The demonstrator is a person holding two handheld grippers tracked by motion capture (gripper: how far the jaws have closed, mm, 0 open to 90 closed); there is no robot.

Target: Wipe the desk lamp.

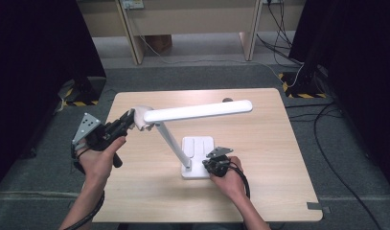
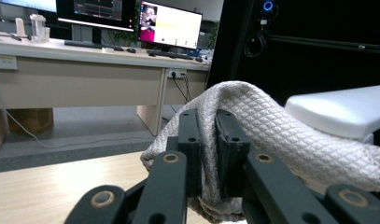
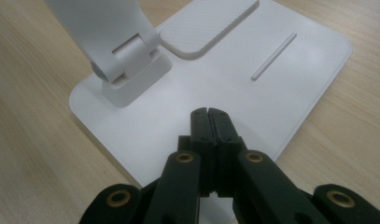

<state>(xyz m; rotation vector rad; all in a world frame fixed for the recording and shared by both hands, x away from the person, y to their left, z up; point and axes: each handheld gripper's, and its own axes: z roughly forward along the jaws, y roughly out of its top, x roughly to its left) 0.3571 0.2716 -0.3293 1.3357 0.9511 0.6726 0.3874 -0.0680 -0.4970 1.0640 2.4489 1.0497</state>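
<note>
A white desk lamp stands on the wooden table (image 1: 259,191), with its flat base (image 1: 198,155) near the middle, a slanted arm (image 1: 171,141) and a long head (image 1: 202,111) held level. My left gripper (image 1: 128,120) is shut on a pale quilted cloth (image 1: 141,117), which rests against the left end of the lamp head. The cloth (image 2: 276,135) drapes over and between the jaws, next to the lamp head (image 2: 341,112). My right gripper (image 1: 212,162) is shut with nothing in it, its tips pressed down on the lamp base (image 3: 178,112) near the arm's hinge (image 3: 127,60).
Beyond the table are a wooden desk (image 2: 85,79) with monitors (image 2: 171,25) and cables on the grey floor (image 1: 326,124). Black curtains stand at both sides. The table's right half and near edge are bare wood.
</note>
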